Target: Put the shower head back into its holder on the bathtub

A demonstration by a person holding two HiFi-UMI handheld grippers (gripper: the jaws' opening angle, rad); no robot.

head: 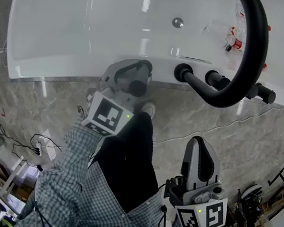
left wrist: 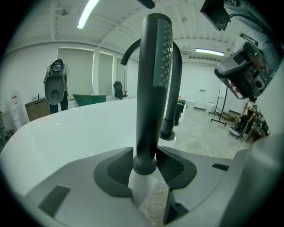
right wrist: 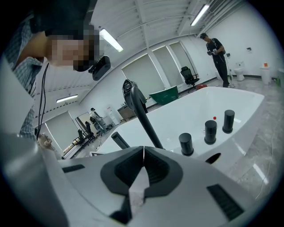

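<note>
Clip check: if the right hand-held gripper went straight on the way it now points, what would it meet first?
Most likely the black faucet spout, whose stem rises in line beyond the shut tips of the right hand-held gripper, at the bathtub rim. Depth is unclear.

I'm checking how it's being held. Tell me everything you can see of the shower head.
The shower head is a slim matte black stick with a panel of small nozzles along one side of its upper part. It stands nearly upright over the white bathtub rim. The left gripper is shut on its lower end; nothing else visibly touches it, and no hose shows.
</note>
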